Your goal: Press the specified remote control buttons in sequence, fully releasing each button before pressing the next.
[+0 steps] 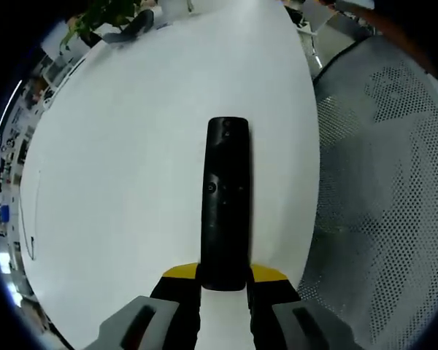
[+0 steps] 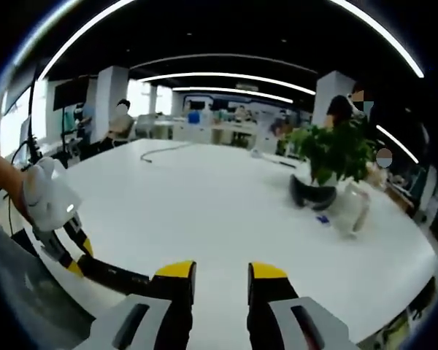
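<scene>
The left claw [image 1: 224, 281] grips the near end of a black remote [image 1: 225, 197], which stretches straight ahead of it over the white tabletop [image 1: 117, 182]. The right claw [image 2: 223, 281] hovers over the tabletop with jaws apart, empty, away from the remote to its left. No button is being pressed; the pressing sequence appears still ahead.
</scene>
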The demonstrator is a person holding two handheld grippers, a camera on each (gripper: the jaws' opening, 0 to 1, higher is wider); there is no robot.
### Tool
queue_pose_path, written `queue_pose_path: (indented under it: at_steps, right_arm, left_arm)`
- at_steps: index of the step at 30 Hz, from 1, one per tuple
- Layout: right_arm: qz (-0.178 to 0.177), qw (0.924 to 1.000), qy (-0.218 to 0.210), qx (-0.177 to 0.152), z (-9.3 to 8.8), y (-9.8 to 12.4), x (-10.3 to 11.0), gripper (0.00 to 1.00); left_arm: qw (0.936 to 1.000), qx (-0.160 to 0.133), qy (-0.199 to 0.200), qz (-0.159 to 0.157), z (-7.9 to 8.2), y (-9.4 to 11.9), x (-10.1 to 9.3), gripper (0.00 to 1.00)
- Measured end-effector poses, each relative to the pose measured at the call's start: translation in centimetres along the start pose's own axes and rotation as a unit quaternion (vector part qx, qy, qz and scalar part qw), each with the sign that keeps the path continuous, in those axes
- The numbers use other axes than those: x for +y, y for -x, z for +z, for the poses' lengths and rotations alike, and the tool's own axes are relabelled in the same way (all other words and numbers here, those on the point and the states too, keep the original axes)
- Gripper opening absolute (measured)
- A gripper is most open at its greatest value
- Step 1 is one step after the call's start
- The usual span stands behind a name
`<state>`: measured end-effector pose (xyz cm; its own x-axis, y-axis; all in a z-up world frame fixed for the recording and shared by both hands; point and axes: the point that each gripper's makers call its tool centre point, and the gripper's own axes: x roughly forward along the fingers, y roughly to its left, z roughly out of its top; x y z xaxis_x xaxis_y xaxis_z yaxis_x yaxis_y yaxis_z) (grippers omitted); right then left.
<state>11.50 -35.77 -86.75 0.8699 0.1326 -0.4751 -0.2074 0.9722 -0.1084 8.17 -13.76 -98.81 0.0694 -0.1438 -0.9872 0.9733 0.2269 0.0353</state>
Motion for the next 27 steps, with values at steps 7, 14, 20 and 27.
queue_pose_path:
  at_steps: [7, 14, 20, 27]
  right_arm:
    - [0.006, 0.9999, -0.011, 0.001, -0.1, 0.1, -0.1, 0.18]
    - [0.03, 0.9988, -0.027, 0.03, -0.8, -0.2, 0.6, 0.07]
    - [0.059, 0.9959, -0.026, 0.064, -1.5, -0.1, 2.4, 0.0]
    - [0.11, 0.9884, -0.059, 0.086, -0.6, -0.2, 6.1, 0.0]
  left_arm:
    - [0.9997, -0.016, 0.017, 0.003, -0.2, 0.0, -1.0, 0.23]
    - [0.9984, -0.048, 0.028, 0.005, -0.3, 0.1, -2.2, 0.23]
    - [0.9965, -0.079, 0.026, 0.006, -0.5, 0.2, -3.3, 0.23]
    - [0.9919, -0.117, 0.048, 0.013, -0.7, 0.4, -4.6, 0.23]
